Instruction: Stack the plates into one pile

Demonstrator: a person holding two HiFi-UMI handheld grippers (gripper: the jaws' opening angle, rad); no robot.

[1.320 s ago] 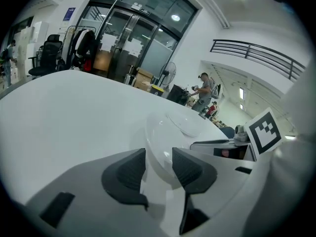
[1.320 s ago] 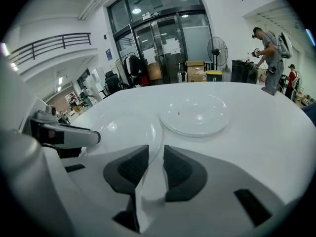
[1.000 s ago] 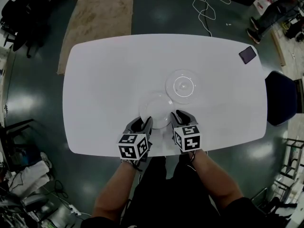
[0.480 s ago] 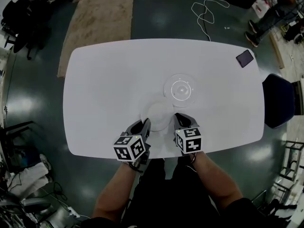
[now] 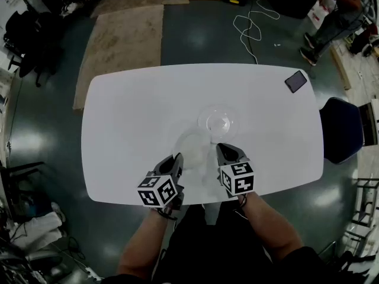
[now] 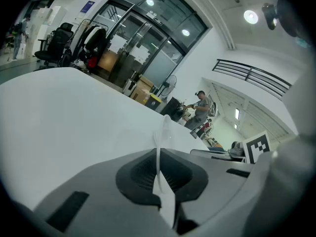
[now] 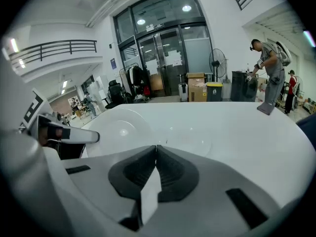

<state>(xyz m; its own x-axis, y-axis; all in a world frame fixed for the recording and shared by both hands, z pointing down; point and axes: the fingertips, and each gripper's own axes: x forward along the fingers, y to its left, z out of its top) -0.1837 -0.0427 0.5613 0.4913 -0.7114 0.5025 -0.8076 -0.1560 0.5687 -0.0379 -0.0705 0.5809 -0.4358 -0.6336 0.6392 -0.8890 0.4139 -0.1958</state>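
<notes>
Two clear plates are in play on the white table (image 5: 130,129). The far plate (image 5: 217,122) lies flat on the table near the middle. The near plate (image 5: 195,148) hangs a little above the table, held from both sides. My left gripper (image 5: 177,159) is shut on its left rim, which shows edge-on as a thin clear line (image 6: 159,144) between the jaws of the left gripper (image 6: 159,174). My right gripper (image 5: 221,149) is shut on the right rim. In the right gripper view the held plate (image 7: 118,127) spreads left of the right gripper (image 7: 156,149), with the far plate (image 7: 190,137) beyond.
A dark phone (image 5: 295,81) lies near the table's far right corner. A blue chair (image 5: 341,129) stands at the right edge. On the floor beyond are a brown rug (image 5: 121,40) and a white cable (image 5: 249,25). A person (image 5: 331,10) stands at top right.
Both grippers have closed on the near plate's rim, one each side, and raised it off the table. The far plate has stayed in place.
</notes>
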